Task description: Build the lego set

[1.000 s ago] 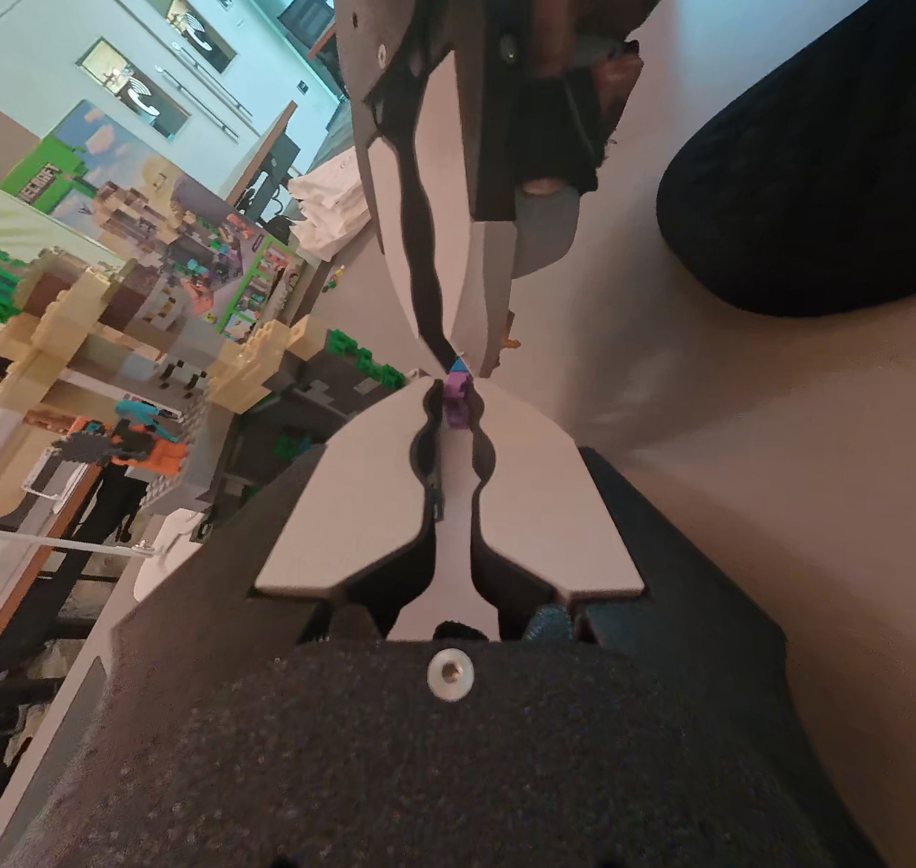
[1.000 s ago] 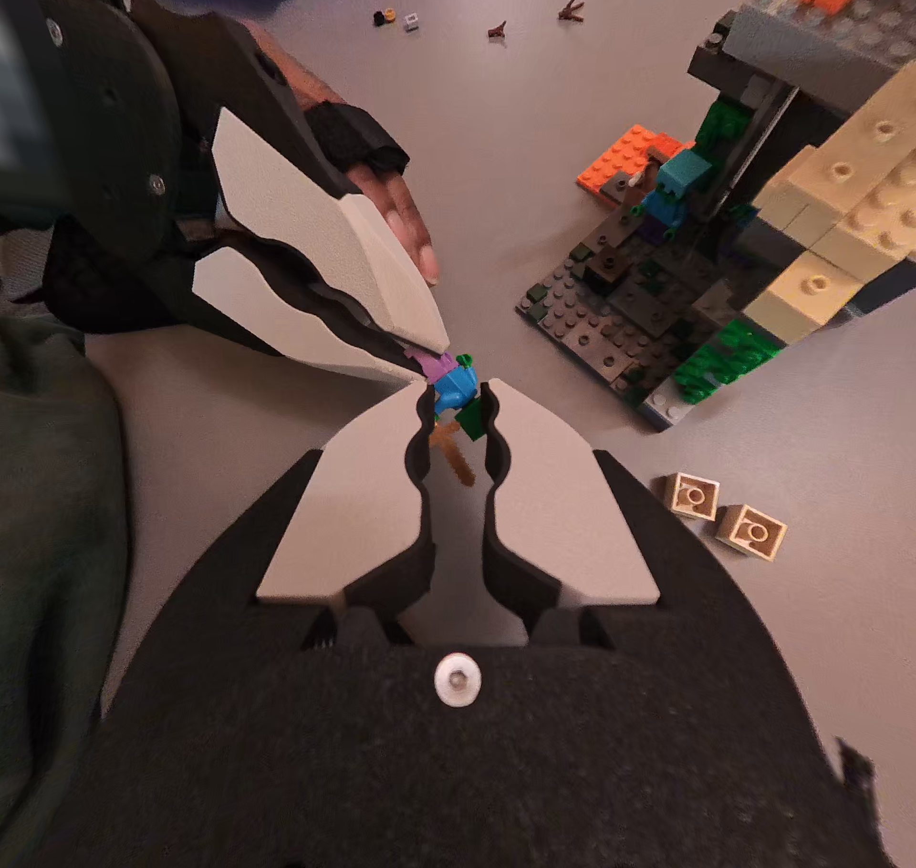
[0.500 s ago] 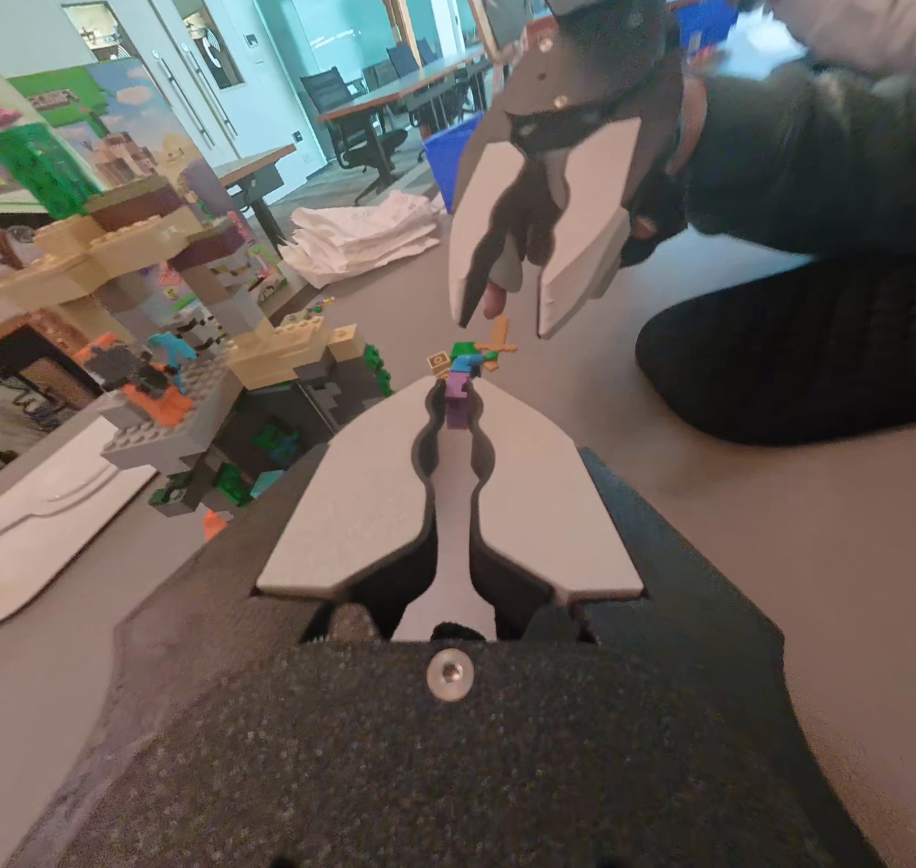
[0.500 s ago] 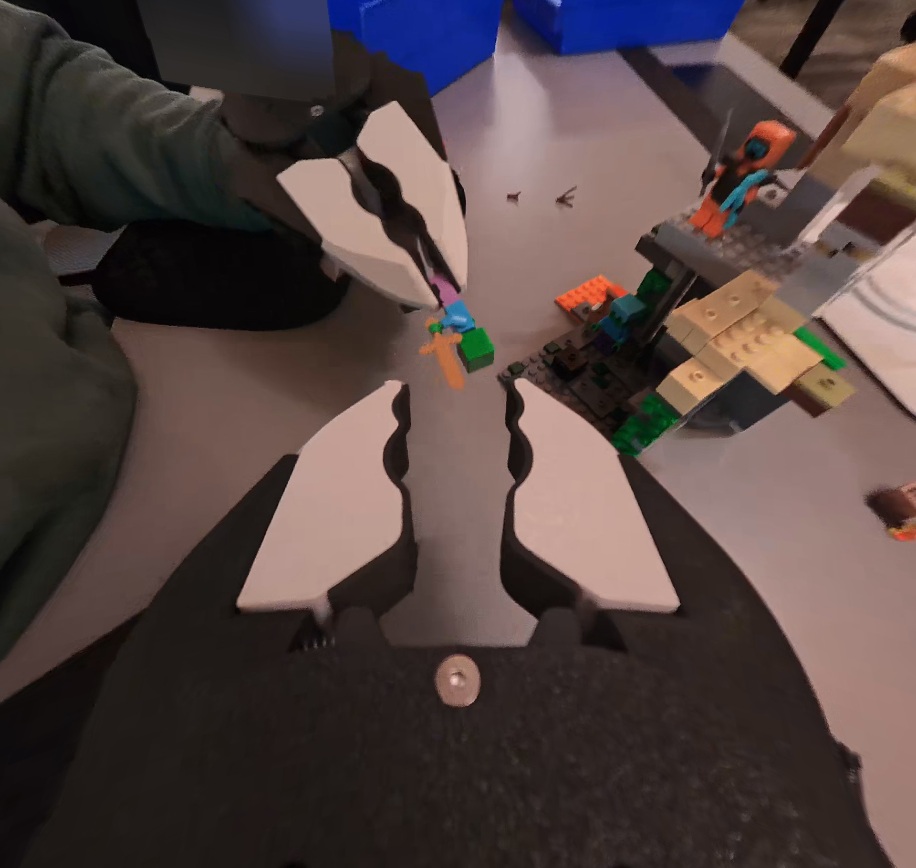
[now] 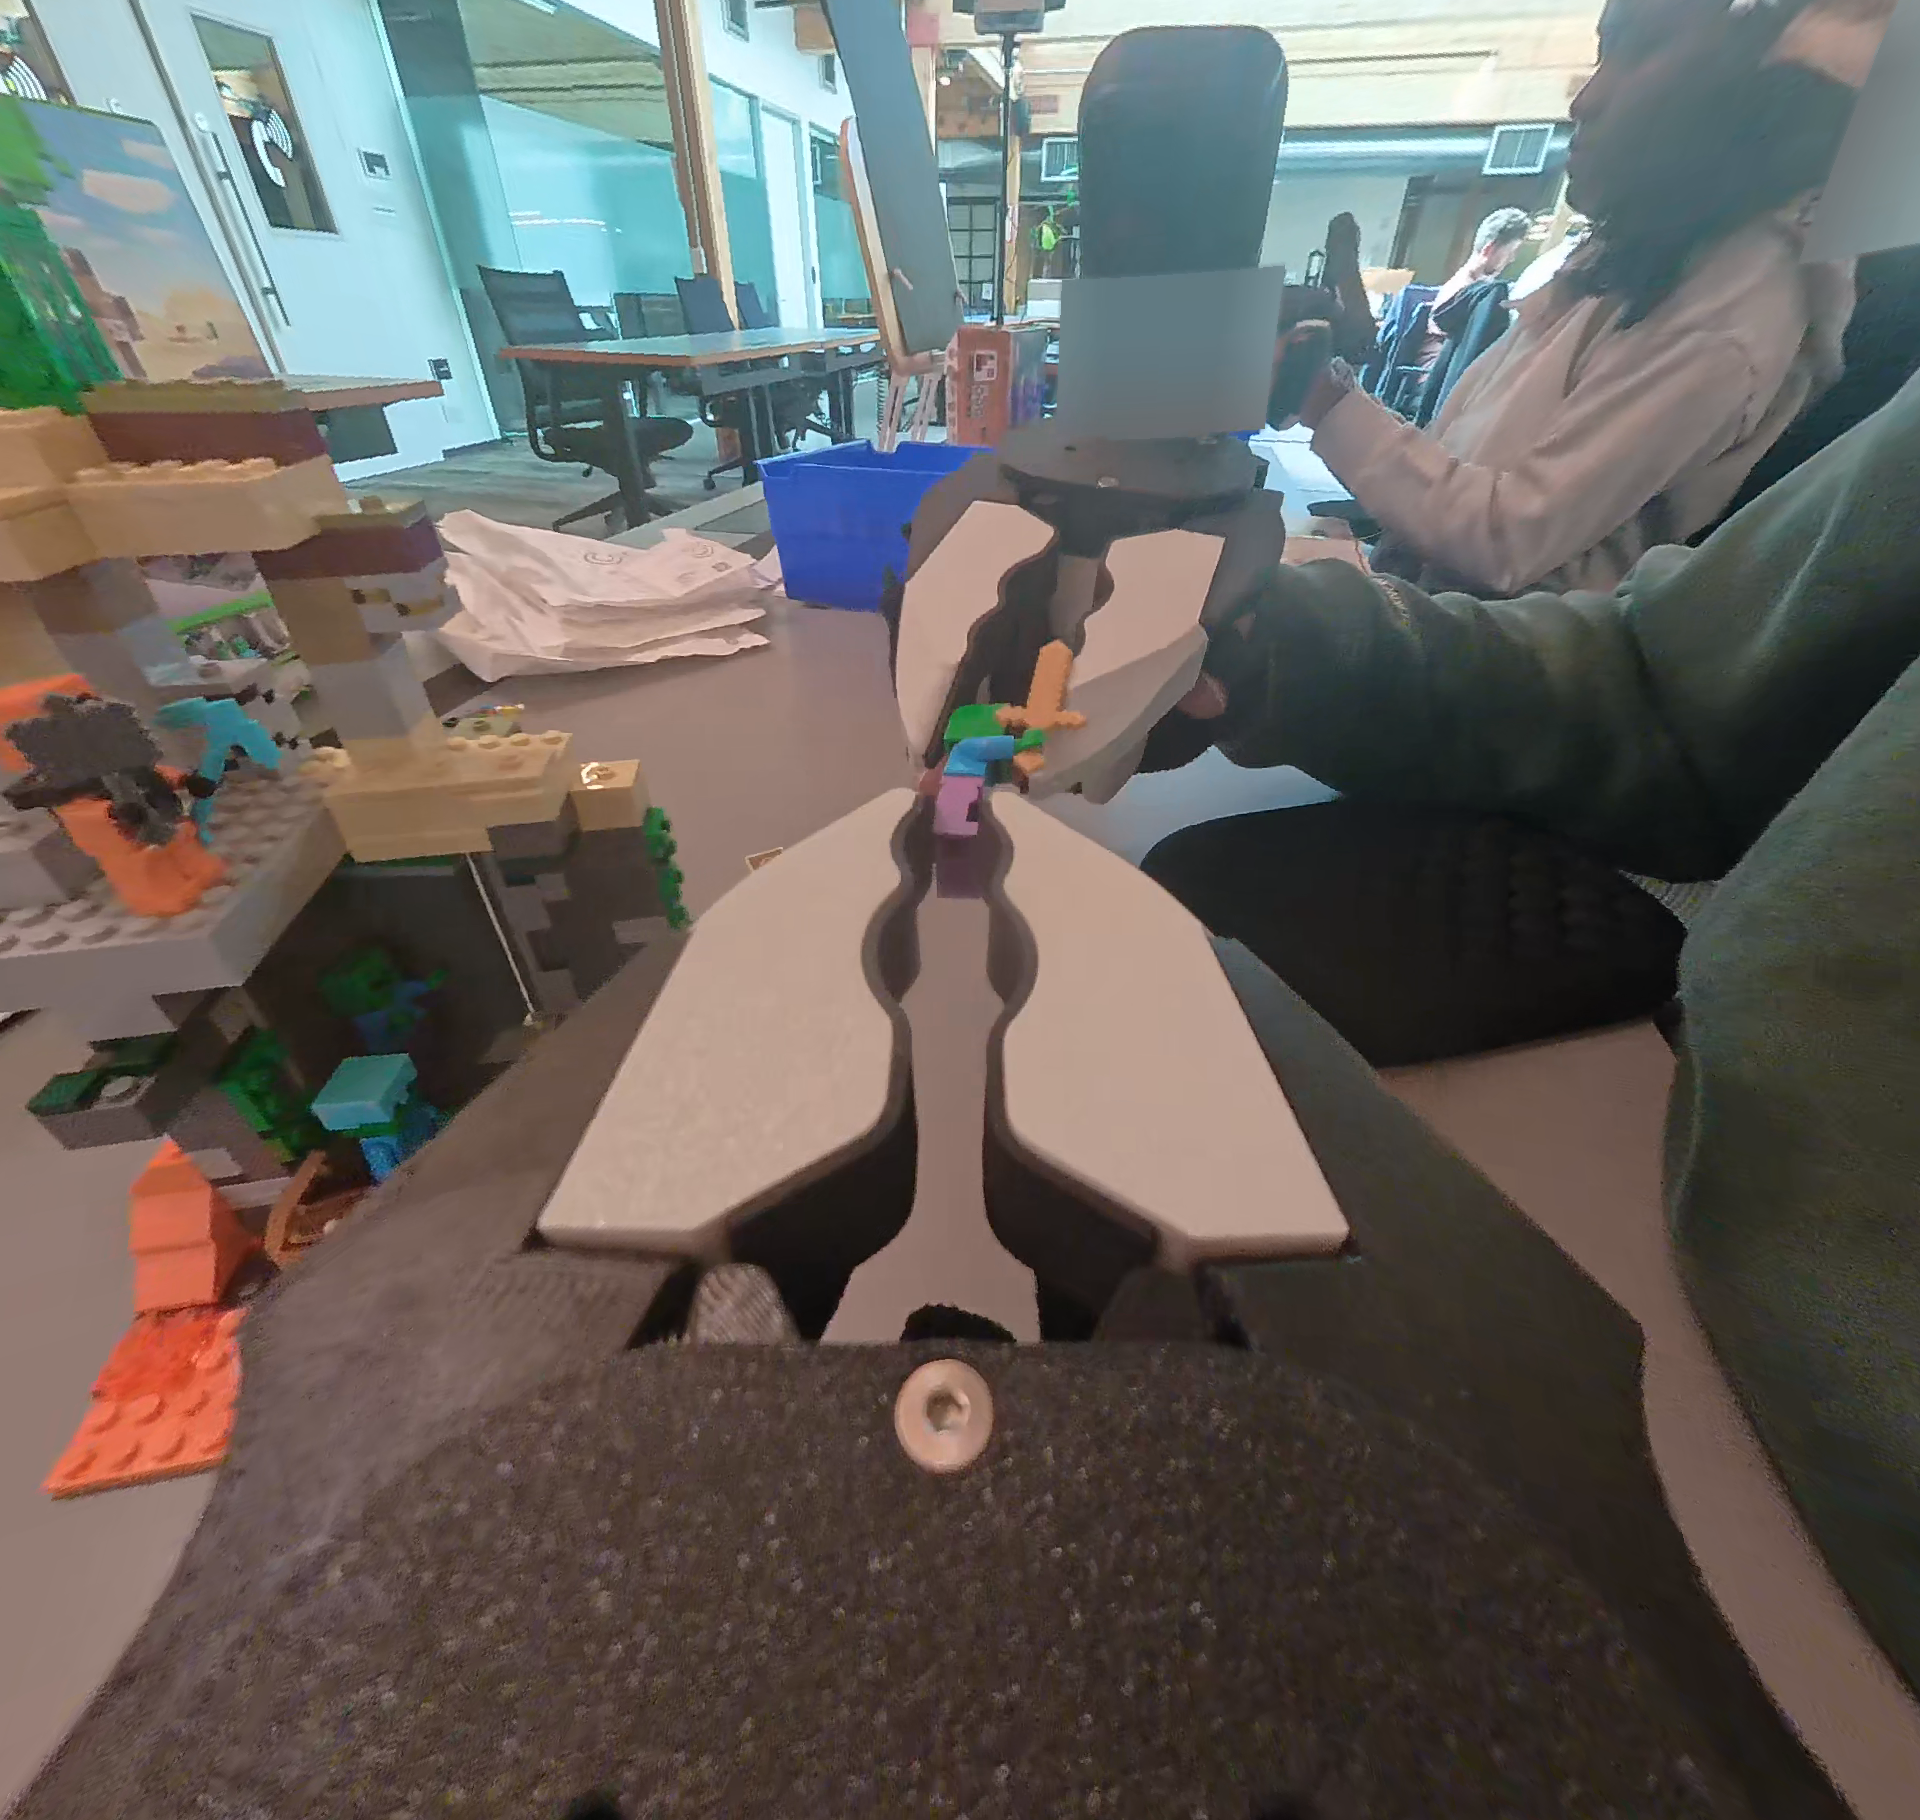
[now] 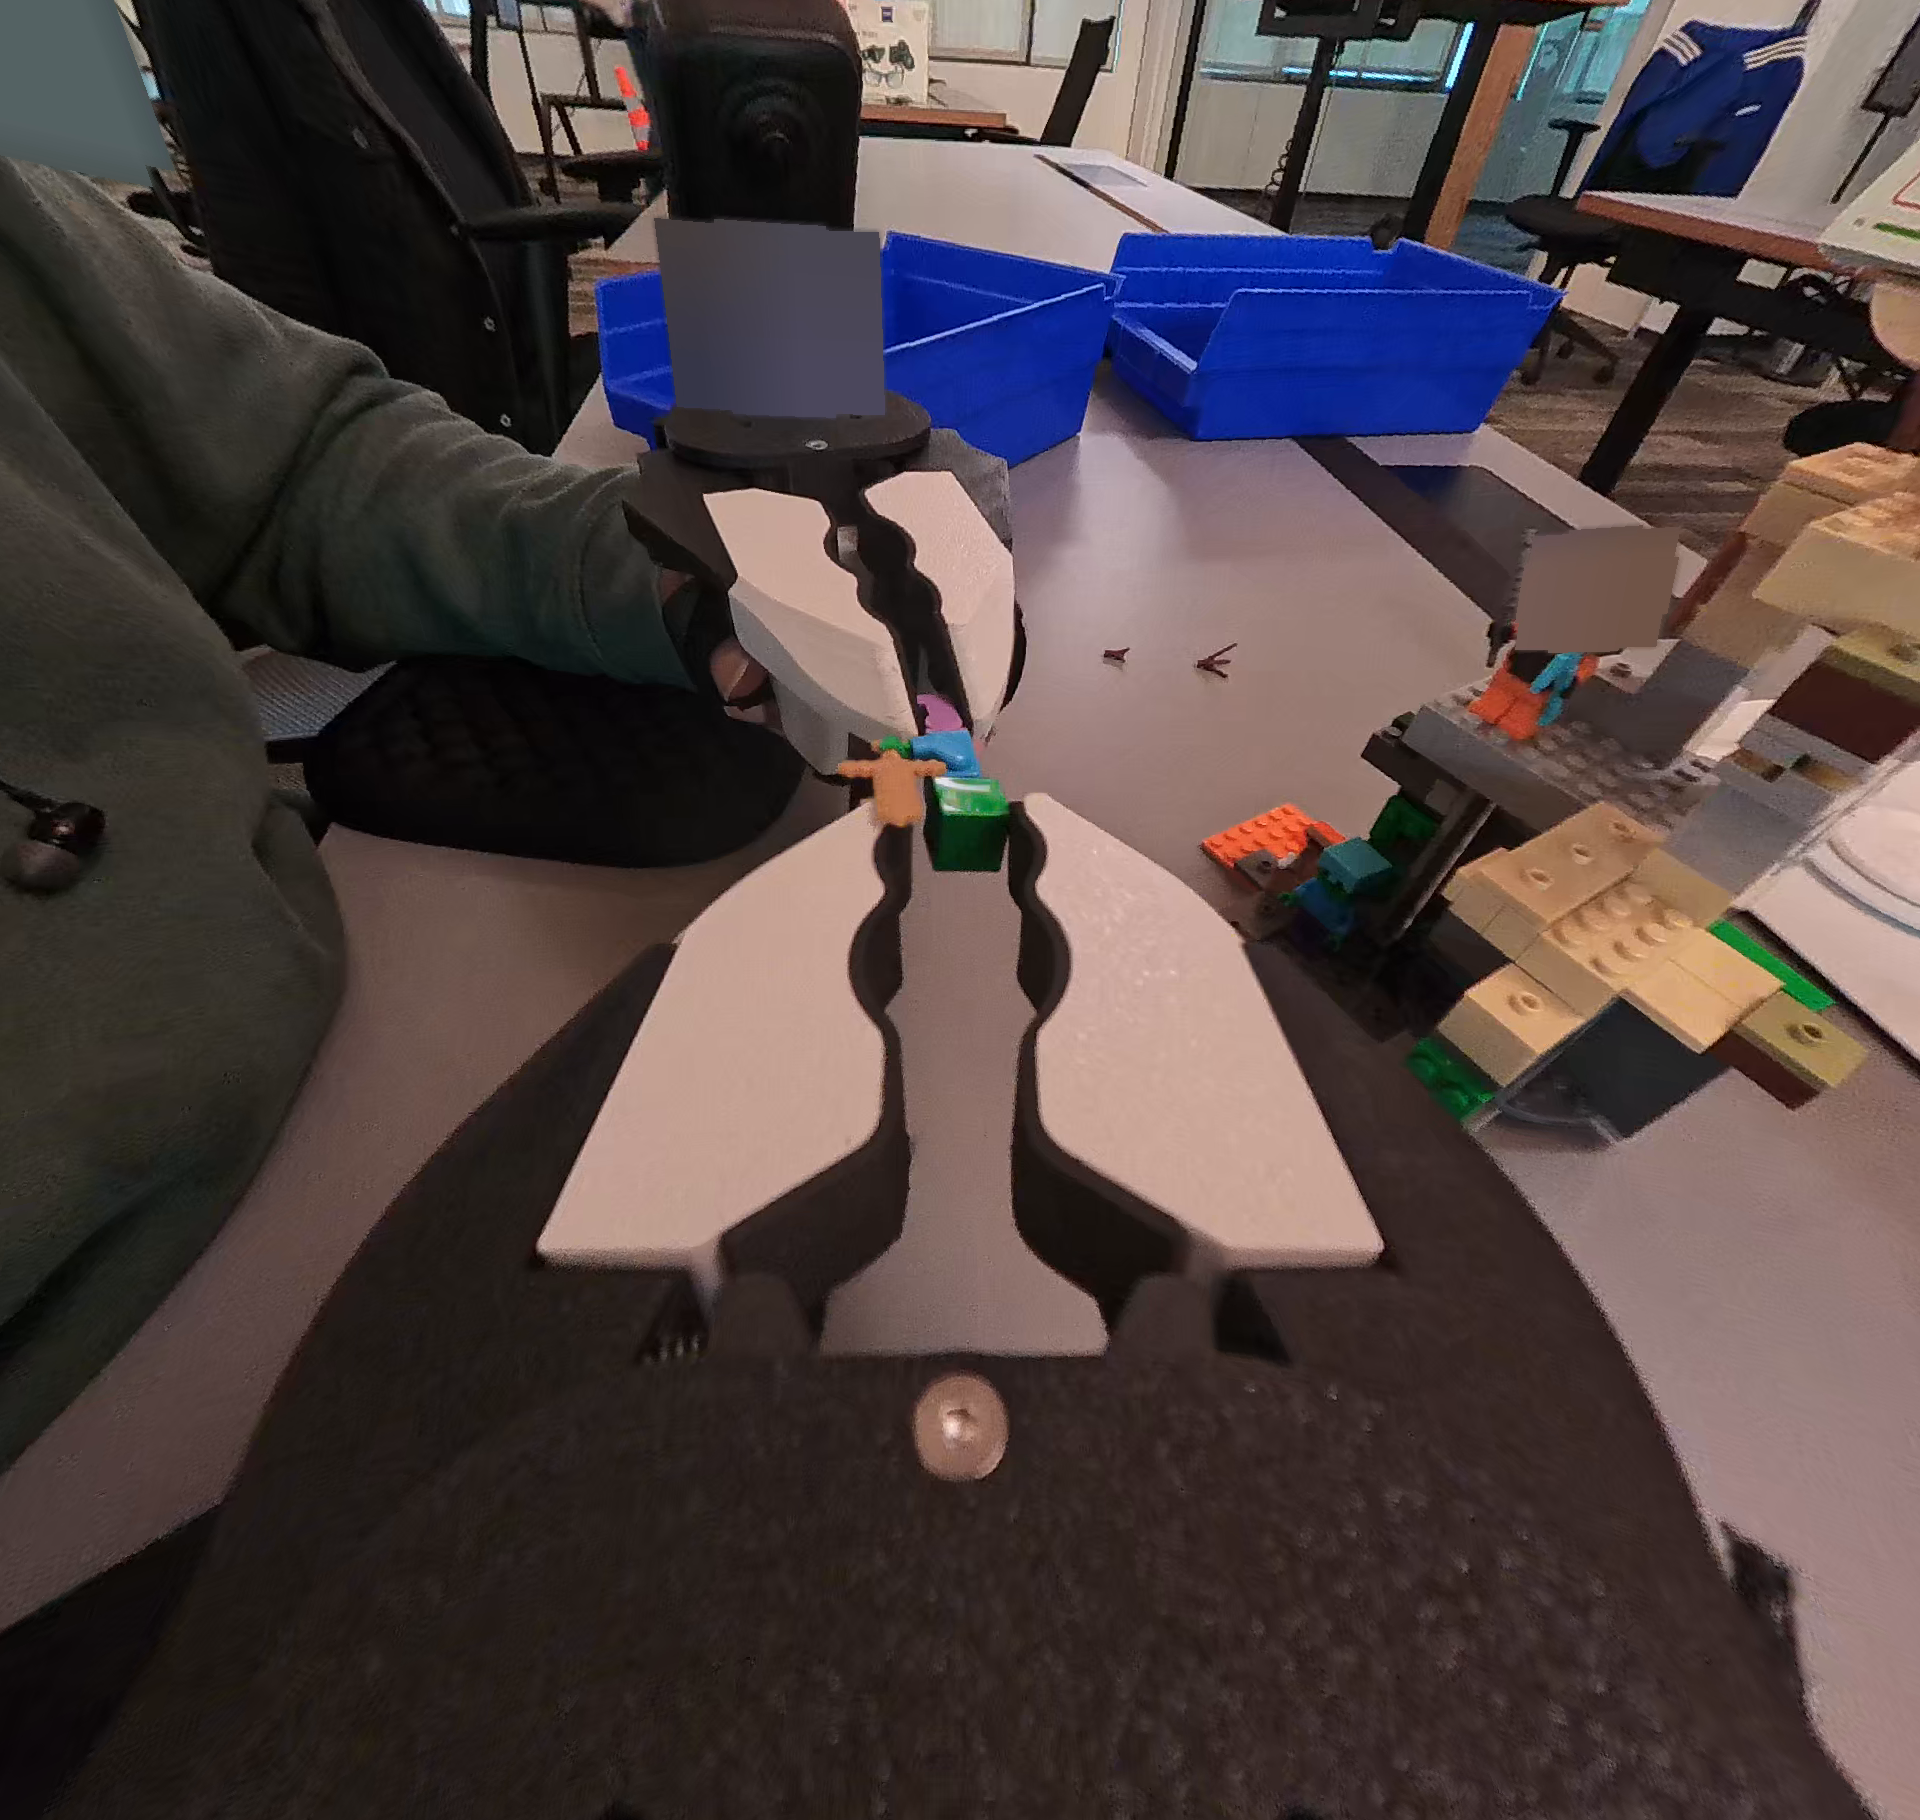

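A small minifigure (image 5: 971, 762) with purple legs, a blue torso, a green block head (image 6: 966, 820) and an orange sword hangs in the air between my two grippers. My left gripper (image 5: 956, 809) is shut on its purple legs. It also shows in the right wrist view (image 6: 940, 721), pointing toward the camera. My right gripper (image 6: 954, 814) faces it tip to tip, with its jaws narrowed onto the green head. The sword (image 6: 896, 783) sticks out to the side. The big tan and grey lego build (image 5: 416, 794) stands on the table to one side, and it also shows in the right wrist view (image 6: 1590, 939).
An orange figure (image 6: 1527, 700) stands on the build's grey platform. An orange plate (image 5: 145, 1396) lies beside the build. Blue bins (image 6: 1320, 347) and a stack of paper bags (image 5: 603, 596) sit at the back of the table. A person (image 5: 1558, 440) sits to the right. My left and right fingertips are right by each other. Both grippers' tips are roughly 20 centimeters from the orange plate (image 5: 145, 1396). The right camera catches it too, in the right wrist view (image 6: 1290, 823).
Half a second ago my right gripper was open and drawn back from the figure. It has moved back in and narrowed on the green head. My left gripper has kept hold of the legs.
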The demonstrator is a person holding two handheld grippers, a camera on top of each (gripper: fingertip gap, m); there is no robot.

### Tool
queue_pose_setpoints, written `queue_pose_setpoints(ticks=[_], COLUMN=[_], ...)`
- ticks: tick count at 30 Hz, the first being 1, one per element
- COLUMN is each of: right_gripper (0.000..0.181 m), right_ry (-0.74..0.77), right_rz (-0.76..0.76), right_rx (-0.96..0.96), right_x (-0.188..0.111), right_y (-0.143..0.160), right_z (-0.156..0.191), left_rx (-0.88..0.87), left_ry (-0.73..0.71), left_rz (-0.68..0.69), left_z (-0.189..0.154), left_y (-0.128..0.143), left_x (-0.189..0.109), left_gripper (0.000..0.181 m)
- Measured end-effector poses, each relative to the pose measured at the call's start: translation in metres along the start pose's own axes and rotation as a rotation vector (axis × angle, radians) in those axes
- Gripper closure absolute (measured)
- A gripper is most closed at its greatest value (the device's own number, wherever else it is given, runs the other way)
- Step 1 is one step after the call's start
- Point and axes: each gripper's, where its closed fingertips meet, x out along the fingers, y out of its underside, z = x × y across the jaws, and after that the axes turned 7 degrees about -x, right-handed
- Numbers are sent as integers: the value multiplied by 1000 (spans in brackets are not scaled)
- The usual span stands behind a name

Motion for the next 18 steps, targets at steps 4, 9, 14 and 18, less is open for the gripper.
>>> queue_pose_setpoints(ticks=[4,9,14,18], right_gripper=[167,168,169,169], right_ry=[-19,-40,-11,4], right_rz=[-16,14,74,117], right_rx=[50,130,204,303], right_x=[-1,1,0,-2], right_y=[-1,6,19,28], right_z=[1,-1,-9,-16], left_rx=[-11,-9,104,222], left_ry=[15,-4,-92,-161], left_rz=[6,33,81,136], left_z=[-1,2,12,18], left_y=[1,7,15,22], left_x=[0,1,2,3], left_gripper=[174,173,167,159])
